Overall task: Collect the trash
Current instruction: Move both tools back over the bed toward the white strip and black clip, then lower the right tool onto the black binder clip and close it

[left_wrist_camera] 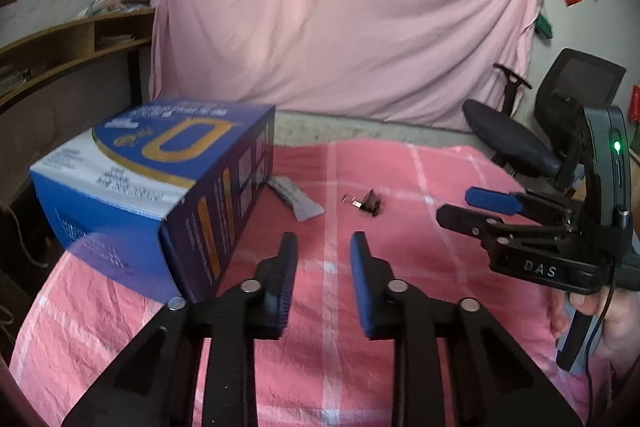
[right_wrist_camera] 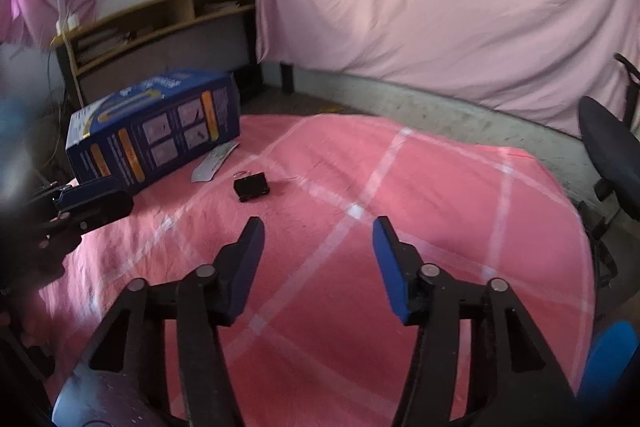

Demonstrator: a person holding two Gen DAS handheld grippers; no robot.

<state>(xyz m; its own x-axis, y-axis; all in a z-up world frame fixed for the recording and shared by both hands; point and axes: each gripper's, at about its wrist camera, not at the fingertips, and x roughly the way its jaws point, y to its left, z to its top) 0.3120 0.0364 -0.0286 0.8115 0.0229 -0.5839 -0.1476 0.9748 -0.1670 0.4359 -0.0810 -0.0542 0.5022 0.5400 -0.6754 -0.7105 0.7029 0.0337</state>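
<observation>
The left gripper is held above the pink checked cloth covering the counter, its jaws parted by a moderate gap with nothing between them and nothing touched. The right gripper is seen with its jaws spread wider, likewise empty and clear of the cloth. A small black clip is seen lying on the cloth ahead of both grippers, well apart from each. A flat grey wrapper is seen just beside the clip, one end tucked against a large blue box that rests on its side at the counter's left.
</observation>
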